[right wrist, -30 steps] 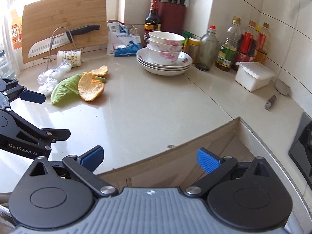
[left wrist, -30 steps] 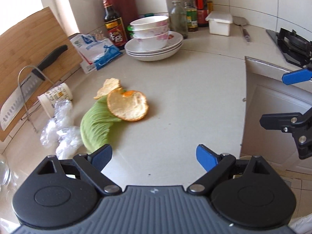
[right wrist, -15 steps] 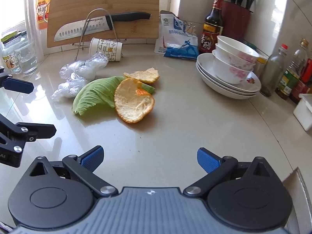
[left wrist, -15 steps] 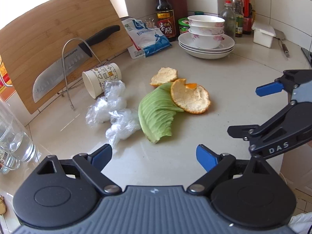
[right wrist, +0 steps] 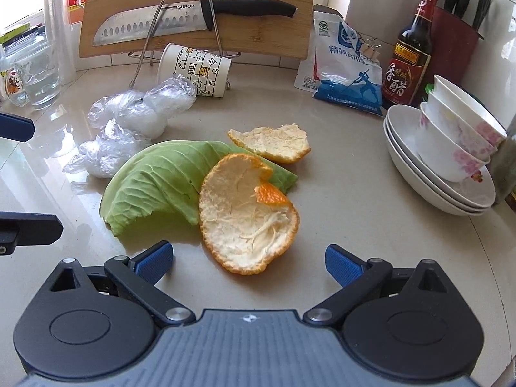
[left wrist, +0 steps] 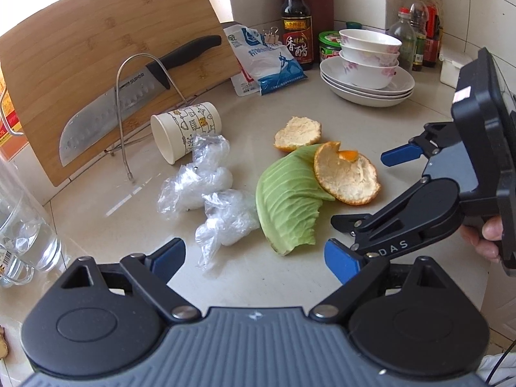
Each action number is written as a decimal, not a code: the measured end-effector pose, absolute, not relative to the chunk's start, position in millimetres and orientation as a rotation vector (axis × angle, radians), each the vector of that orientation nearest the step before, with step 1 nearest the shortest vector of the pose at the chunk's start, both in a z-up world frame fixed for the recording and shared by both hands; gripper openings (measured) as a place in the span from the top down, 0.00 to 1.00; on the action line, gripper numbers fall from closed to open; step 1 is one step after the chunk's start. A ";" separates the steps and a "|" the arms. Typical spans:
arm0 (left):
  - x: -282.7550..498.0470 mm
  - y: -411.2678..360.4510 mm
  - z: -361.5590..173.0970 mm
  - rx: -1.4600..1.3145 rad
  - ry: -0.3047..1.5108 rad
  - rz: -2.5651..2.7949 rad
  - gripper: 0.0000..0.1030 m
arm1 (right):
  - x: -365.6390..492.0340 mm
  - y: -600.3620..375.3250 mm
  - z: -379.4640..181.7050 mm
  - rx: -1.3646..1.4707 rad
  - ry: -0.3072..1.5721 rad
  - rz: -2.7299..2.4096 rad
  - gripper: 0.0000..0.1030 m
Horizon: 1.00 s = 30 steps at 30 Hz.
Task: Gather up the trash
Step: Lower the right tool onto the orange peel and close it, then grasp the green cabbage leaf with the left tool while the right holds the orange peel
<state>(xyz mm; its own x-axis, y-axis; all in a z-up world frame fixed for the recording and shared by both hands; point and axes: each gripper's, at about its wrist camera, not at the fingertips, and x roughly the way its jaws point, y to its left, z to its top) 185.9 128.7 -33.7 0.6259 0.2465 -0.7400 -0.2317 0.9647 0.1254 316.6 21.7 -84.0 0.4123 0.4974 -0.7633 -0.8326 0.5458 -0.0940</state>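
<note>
Right gripper (right wrist: 248, 259): I hold it wide open and empty; the large orange peel (right wrist: 246, 216) lies on the counter directly ahead, between the fingertips.
Left gripper (left wrist: 254, 256): also spread wide, holding nothing; the crumpled plastic wrap (left wrist: 225, 222) sits just ahead toward my left finger, the cabbage leaf (left wrist: 288, 203) ahead toward my right finger.
Key relation: the peel is nearer my right gripper; the leaf's long axis runs roughly along my left fingers' line.
Other trash: small peel (right wrist: 271, 142) beyond the leaf; paper cup (right wrist: 195, 69) on its side, farther still.
Hidden: no bin in either view; leaf partly under the large peel.
</note>
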 end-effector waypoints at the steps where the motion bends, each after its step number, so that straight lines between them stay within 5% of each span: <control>1: 186.5 129.4 -34.0 0.016 0.853 0.275 0.10 | 318.7 23.4 -84.3 -0.506 0.753 0.891 0.02; 14: 200.3 134.1 -36.5 0.023 0.858 0.243 0.10 | 337.0 26.3 -82.7 -0.462 0.767 0.971 0.32; 30: 252.4 115.4 -56.1 0.213 0.871 0.016 0.10 | 328.4 -3.0 -74.1 -0.456 0.789 0.902 0.37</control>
<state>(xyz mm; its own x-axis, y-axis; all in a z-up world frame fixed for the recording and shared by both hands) 252.4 115.4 -56.1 0.6454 0.1003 -0.7572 0.0732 0.9786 0.1921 328.4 -3.0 -74.1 0.3747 0.5179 -0.7690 -0.8310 0.5555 -0.0308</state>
